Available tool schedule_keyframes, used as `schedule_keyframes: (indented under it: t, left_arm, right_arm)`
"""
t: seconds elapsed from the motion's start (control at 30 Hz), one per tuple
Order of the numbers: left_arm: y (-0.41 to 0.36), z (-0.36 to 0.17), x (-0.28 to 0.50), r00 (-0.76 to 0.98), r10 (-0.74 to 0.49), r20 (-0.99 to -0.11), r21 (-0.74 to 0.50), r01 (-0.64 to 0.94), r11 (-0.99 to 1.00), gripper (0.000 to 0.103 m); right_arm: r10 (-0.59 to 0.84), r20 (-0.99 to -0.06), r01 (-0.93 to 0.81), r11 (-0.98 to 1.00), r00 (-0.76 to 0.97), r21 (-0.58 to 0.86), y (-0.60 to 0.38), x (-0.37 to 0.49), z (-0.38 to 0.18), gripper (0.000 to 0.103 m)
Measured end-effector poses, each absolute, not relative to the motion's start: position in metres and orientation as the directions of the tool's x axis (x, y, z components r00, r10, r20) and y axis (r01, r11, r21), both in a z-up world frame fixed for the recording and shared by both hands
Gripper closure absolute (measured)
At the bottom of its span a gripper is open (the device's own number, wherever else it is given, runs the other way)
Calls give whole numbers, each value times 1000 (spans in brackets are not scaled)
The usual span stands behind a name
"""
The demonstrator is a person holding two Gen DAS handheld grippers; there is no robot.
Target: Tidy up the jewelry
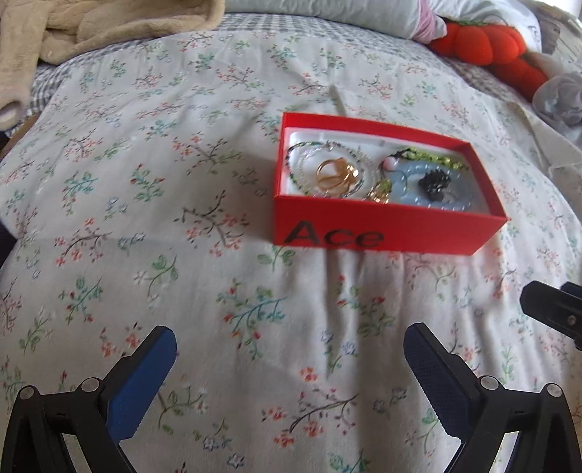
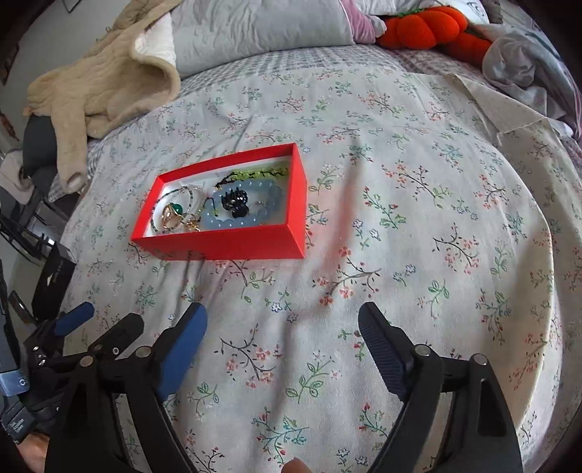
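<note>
A red box (image 1: pixel 393 233) marked "Ace" lies on the floral bedspread (image 1: pixel 182 218); it also shows in the right wrist view (image 2: pixel 236 247). Inside it lie gold rings (image 1: pixel 336 174), thin beaded bracelets (image 1: pixel 302 152), a pale blue bead bracelet (image 1: pixel 462 182), a black hair clip (image 1: pixel 434 183) and green beads (image 1: pixel 436 157). My left gripper (image 1: pixel 291 342) is open and empty, well short of the box. My right gripper (image 2: pixel 283 320) is open and empty, in front of the box and to its right. The left gripper shows at the lower left of the right wrist view (image 2: pixel 105 320).
A beige blanket (image 2: pixel 105 83) lies at the back left. Grey pillows (image 2: pixel 262 29) and an orange plush toy (image 2: pixel 429 25) lie at the head of the bed. A black box (image 2: pixel 54 276) stands off the bed's left edge.
</note>
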State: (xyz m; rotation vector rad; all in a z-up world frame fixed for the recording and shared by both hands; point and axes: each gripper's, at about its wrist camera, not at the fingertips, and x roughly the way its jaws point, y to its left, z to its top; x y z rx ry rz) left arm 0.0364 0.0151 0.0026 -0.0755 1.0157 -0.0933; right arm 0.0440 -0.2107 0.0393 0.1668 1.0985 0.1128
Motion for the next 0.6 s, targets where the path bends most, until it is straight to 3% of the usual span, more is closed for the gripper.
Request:
schedule_keyframes:
  t: [0.13, 0.6]
  left_arm:
    - [18, 2, 32, 519, -95, -850, -86, 40, 995, 1]
    - [22, 1, 30, 529, -60, -847, -64, 10, 998, 1]
  right_arm:
    - [133, -886, -3, 989, 444, 148, -207, 34, 34, 4]
    - [52, -871, -40, 999, 489, 37, -183, 24, 38, 4]
